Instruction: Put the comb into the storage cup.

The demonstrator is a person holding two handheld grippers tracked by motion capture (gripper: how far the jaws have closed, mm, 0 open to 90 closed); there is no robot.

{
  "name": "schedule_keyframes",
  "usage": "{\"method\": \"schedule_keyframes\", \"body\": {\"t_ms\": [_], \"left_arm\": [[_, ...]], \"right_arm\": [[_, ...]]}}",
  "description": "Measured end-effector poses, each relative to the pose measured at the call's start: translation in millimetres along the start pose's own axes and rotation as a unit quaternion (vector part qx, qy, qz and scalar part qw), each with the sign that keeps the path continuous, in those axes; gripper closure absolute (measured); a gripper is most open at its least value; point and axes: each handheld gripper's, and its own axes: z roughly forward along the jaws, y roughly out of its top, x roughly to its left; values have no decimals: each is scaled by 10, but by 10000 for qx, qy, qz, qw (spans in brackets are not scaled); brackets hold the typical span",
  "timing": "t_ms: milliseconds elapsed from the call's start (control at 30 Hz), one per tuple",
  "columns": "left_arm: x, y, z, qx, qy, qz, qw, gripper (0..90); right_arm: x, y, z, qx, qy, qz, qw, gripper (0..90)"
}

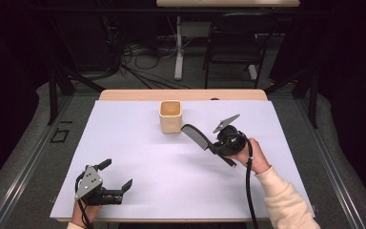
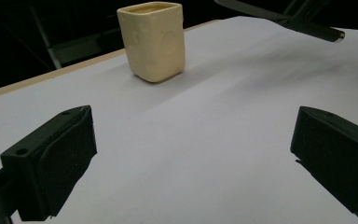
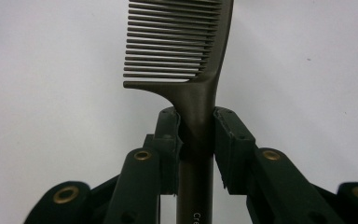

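A dark comb (image 1: 195, 136) is clamped by its handle in my right gripper (image 1: 215, 147), held above the white sheet just right of a cream square cup (image 1: 170, 116). In the right gripper view the comb (image 3: 186, 56) runs up from between the jaws, teeth pointing left, and the right gripper (image 3: 197, 140) is shut on its handle. My left gripper (image 1: 115, 174) rests near the table's front left, open with nothing in it. In the left gripper view the cup (image 2: 153, 39) stands ahead, and the comb (image 2: 279, 18) crosses the top right.
A white sheet (image 1: 138, 157) covers most of the wooden table (image 1: 124, 95). Beyond the far edge are a dark chair (image 1: 236, 40), a table leg (image 1: 178, 47) and floor cables. A cable (image 1: 249, 191) trails from the right gripper along the sleeve.
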Motion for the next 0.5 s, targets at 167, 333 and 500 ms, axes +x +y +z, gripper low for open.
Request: {"method": "schedule_keyframes", "body": {"t_ms": [167, 333, 500], "left_arm": [[6, -1, -4, -17, 14, 9, 10000, 3], [5, 3, 0, 1, 18, 8, 10000, 3], [5, 3, 12, 18, 13, 20, 10000, 4]], "right_arm": [[15, 8, 4, -75, 18, -35, 10000, 716], [23, 4, -6, -217, 31, -40, 9998, 716], [42, -5, -10, -350, 44, -83, 9993, 716]]}}
